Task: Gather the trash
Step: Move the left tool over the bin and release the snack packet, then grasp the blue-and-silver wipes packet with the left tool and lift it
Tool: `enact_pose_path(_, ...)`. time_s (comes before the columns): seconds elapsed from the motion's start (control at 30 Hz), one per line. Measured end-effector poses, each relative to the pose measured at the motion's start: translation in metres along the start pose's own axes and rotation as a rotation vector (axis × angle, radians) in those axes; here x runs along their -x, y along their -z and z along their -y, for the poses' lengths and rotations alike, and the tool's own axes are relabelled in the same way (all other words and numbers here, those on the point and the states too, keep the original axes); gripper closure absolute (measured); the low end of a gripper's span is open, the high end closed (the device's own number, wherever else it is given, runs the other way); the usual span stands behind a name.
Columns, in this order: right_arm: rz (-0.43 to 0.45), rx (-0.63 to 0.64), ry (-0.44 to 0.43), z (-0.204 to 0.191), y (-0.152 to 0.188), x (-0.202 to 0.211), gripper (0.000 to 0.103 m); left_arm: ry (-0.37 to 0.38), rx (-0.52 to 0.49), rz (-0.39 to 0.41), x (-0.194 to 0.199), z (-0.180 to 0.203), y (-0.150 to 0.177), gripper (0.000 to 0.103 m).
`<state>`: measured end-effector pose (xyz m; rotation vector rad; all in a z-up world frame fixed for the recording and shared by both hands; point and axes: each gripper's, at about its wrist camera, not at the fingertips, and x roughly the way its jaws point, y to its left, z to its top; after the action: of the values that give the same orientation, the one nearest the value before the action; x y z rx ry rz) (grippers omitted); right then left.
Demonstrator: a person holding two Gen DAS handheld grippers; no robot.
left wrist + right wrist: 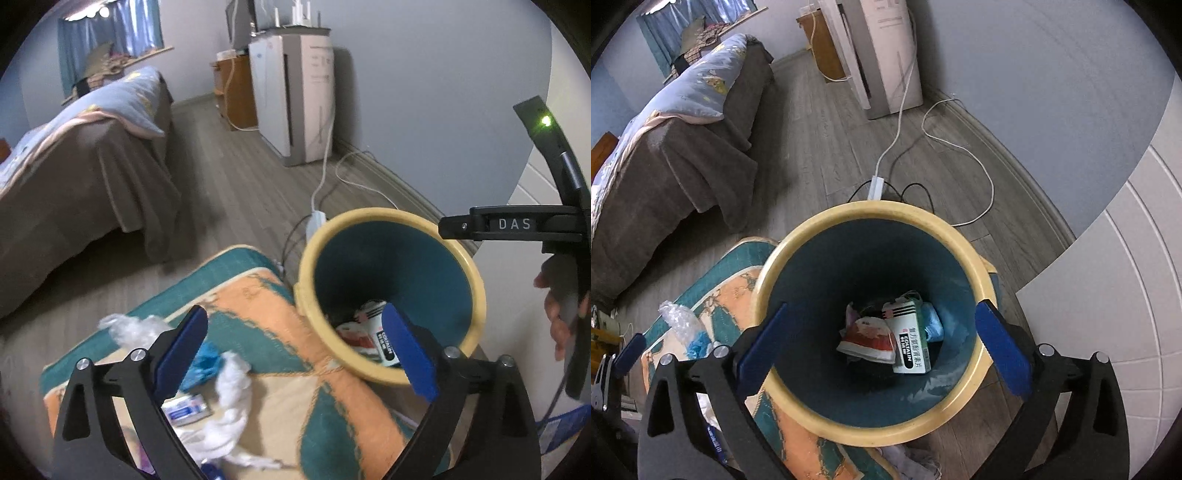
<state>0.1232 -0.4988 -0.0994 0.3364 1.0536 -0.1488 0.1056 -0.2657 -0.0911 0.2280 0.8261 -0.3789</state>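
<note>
A teal trash bin with a yellow rim [369,216] [871,214] stands on the floor beside a patterned mat [280,332] [731,295]. Inside lie a white medicine box [910,339], a red and white packet [868,338] and a blue item [931,319]. My right gripper [882,339] is open and empty right above the bin mouth. My left gripper [295,350] is open and empty above the mat, left of the bin. On the mat lie white tissue [229,398], clear plastic [129,328], a blue wrapper [207,360] and a small box [186,406].
A bed with a brown cover [81,162] [676,155] stands at the left. A white appliance [295,92] and wooden cabinet [236,88] stand by the far wall. A power strip and cables [877,184] lie behind the bin. A white door [1108,295] is at the right.
</note>
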Motion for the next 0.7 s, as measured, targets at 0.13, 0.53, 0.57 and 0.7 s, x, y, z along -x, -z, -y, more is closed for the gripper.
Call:
enact_pose_path(0.13, 0.017, 0.05, 0.01, -0.013, 0.001, 0.012, 0.006, -0.025, 0.045, 0.022, 0.027, -0.031, 0.011, 0.007)
enact_pose_path(0.53, 0.089, 0.215, -0.044, -0.087, 0.033, 0.063, 0.006, -0.168, 0.204, 0.057, 0.114, -0.123, 0.072, 0.006)
enact_pose_path(0.57, 0.095, 0.223, -0.049, -0.093, 0.038, 0.067, 0.006, -0.178, 0.215, 0.057, 0.12, -0.127, 0.08, 0.006)
enact_pose_path(0.7, 0.118, 0.241, -0.053, -0.121, 0.06, 0.081, 0.006, -0.205, 0.232, 0.058, 0.137, -0.138, 0.103, 0.006)
